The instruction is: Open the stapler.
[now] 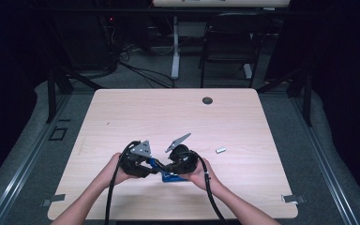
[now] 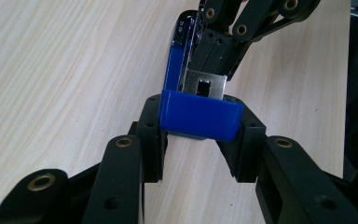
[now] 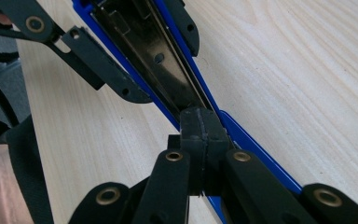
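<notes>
A blue stapler (image 1: pixel 174 177) sits low over the wooden table (image 1: pixel 168 117) near its front edge, held between both grippers. In the left gripper view my left gripper (image 2: pixel 200 140) is shut across the stapler's blue end (image 2: pixel 200 116), one pad on each side. The stapler stands opened, with its dark metal channel (image 3: pixel 163 65) laid bare. My right gripper (image 3: pixel 199 130) has its pads pressed together on a thin edge of that channel. From the left gripper view, the right gripper (image 2: pixel 207 44) reaches in from above beside the raised blue arm (image 2: pixel 175 60).
A small silver block (image 1: pixel 221 150) lies on the table to the right of the hands. A round cable hole (image 1: pixel 207 100) sits near the far edge. Behind the table stand a dark chair (image 1: pixel 229 42) and a desk leg (image 1: pixel 175 47).
</notes>
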